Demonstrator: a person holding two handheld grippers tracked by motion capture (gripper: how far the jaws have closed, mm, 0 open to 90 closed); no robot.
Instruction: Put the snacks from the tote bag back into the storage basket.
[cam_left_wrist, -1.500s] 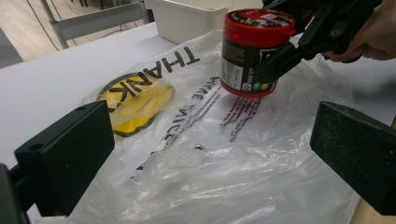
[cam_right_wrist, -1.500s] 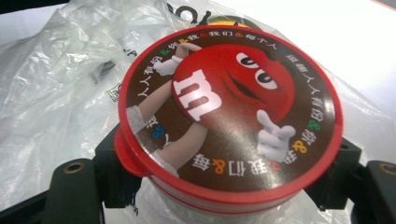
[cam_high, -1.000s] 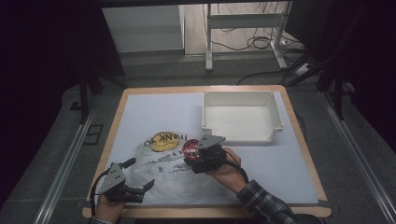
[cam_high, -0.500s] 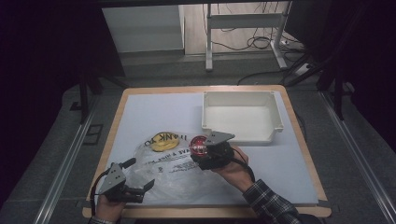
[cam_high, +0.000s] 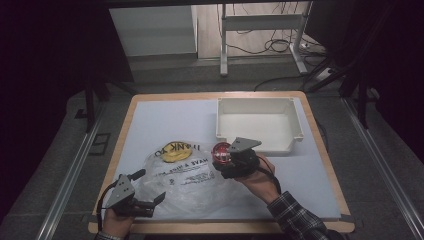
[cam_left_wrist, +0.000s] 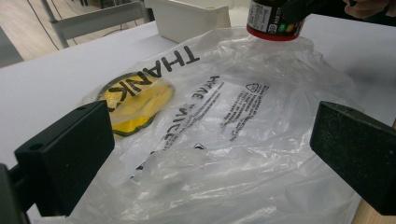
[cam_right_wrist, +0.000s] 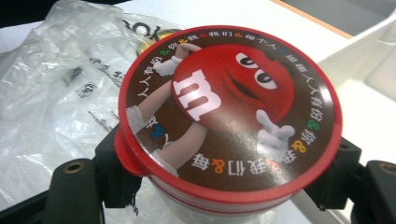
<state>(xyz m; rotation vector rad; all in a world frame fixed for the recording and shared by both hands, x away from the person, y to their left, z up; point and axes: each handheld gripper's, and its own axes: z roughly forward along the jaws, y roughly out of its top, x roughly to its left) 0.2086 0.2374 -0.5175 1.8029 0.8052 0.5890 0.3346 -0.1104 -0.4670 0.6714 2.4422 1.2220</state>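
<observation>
My right gripper (cam_high: 225, 161) is shut on a round candy tub (cam_high: 220, 152) with a red lid (cam_right_wrist: 229, 109), its jaws clamping the sides just under the lid. It holds the tub over the right edge of a clear plastic bag (cam_high: 180, 177) with black print and a yellow patch (cam_high: 172, 151); from the left gripper view the tub (cam_left_wrist: 275, 21) hangs above the bag (cam_left_wrist: 224, 140). My left gripper (cam_high: 145, 192) rests at the bag's near left corner, jaws open and wide apart, nothing between them.
An empty white bin (cam_high: 257, 122) stands at the back right of the light blue mat (cam_high: 165, 120), just beyond the tub. The table's wooden rim (cam_high: 320, 145) frames the mat. A metal stand and cables lie on the floor beyond.
The right gripper has carried the tub a little to the right and slightly up, toward the white bin. The left gripper has stayed where it was.
</observation>
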